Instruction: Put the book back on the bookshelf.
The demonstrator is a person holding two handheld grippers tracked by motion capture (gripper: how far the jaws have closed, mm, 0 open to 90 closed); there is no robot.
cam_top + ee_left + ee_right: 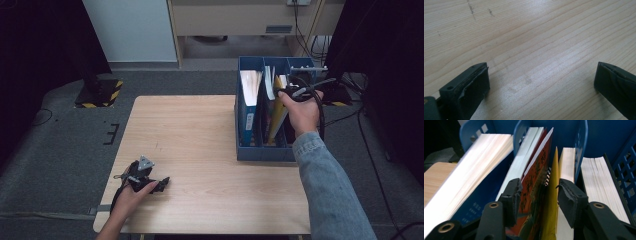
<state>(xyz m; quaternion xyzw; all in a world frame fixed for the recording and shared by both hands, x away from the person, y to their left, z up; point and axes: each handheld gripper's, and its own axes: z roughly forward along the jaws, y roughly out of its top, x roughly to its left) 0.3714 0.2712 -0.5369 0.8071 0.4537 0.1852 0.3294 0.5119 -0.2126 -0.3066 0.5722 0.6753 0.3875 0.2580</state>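
The right gripper (537,200) hangs loose around the red and yellow paper books (541,195) (now filed in the blue plastic rack (580,142)), so nothing is left.

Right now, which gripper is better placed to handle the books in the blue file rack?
Right. The right gripper hangs over the blue file rack, its jaws straddling the red-orange book and the yellow book in the middle slot. The left gripper rests open on the table, far from the rack.
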